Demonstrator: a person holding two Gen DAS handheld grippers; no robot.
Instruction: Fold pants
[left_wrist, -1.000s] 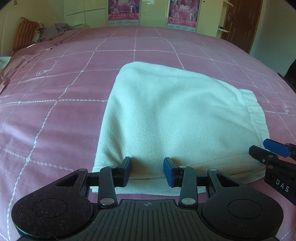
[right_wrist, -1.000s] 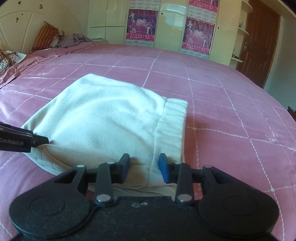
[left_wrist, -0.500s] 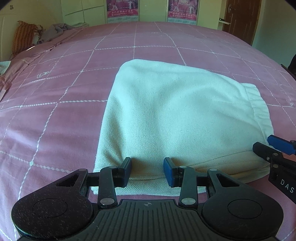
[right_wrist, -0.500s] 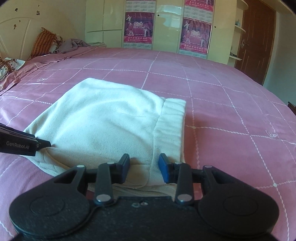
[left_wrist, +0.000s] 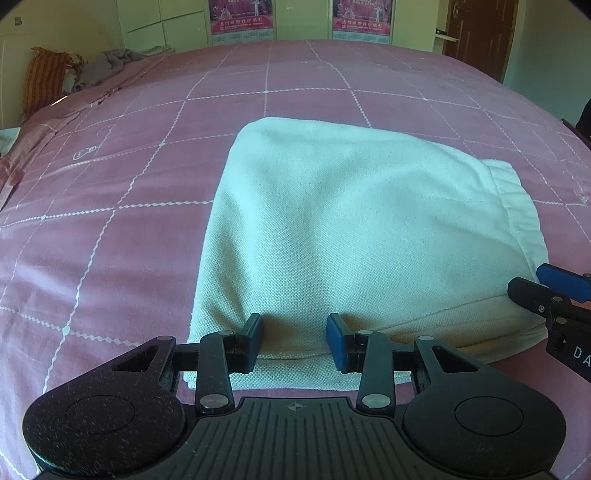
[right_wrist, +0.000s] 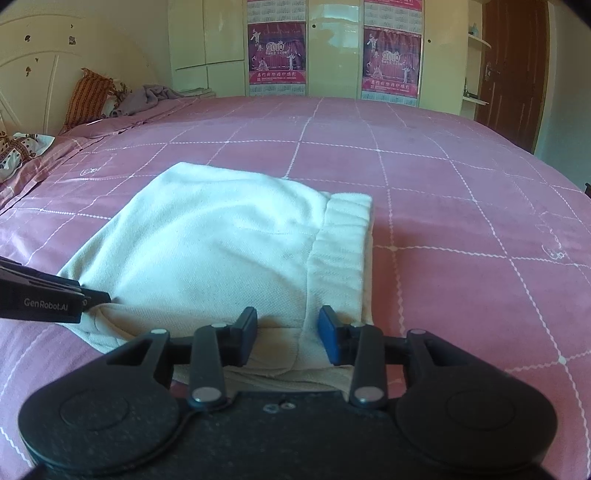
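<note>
Nearby, striped pillow (right_wrist: 92, 96), grey blanket (right_wrist: 147, 96), wall posters (right_wrist: 277, 51)

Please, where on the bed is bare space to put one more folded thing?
Bare bedspread lies right of the pants, beyond their waistband, and left of them. Crowded: the near hem, where both hand-held grippers sit, and the pillow corner.

A pink bed (right_wrist: 443, 192) with a white grid pattern fills the frame. At upper left, a striped orange pillow (right_wrist: 90, 98) and grey cloth (right_wrist: 147, 96). Two magenta posters (right_wrist: 277, 53) hang on cream wardrobes (right_wrist: 207, 48) behind. A brown door (right_wrist: 513, 70) stands at upper right.
</note>
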